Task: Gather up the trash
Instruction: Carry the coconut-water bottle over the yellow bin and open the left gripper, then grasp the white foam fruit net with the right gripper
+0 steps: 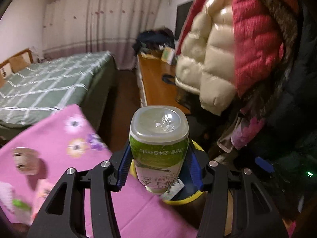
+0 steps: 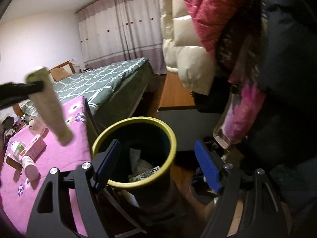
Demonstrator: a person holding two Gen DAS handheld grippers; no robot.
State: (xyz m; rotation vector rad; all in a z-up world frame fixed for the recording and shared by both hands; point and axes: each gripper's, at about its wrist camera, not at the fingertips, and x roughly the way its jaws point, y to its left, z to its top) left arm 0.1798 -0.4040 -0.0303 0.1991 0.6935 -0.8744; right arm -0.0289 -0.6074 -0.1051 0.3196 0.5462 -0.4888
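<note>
A clear plastic bottle [image 1: 158,138] with a green label sits bottom-up between the blue pads of my left gripper [image 1: 158,158], which is shut on it. Just beneath and behind the bottle shows the yellow rim of a dark bin [image 1: 184,201]. In the right wrist view the same bin [image 2: 138,120] stands on the floor beside the pink table, with crumpled paper [image 2: 138,164] inside. My right gripper [image 2: 157,144] hangs over the bin's mouth, open and holding nothing. The bottle [image 2: 51,107] appears blurred at the left, above the table edge, held by a black finger [image 2: 23,91].
A pink floral tablecloth [image 2: 65,138] carries a pink box [image 2: 34,146], a tube [image 2: 29,166] and a small white fan [image 2: 36,128]. Puffy jackets [image 1: 218,59] hang close on the right. A green checked bed [image 1: 49,87] and a wooden desk [image 1: 156,79] lie beyond.
</note>
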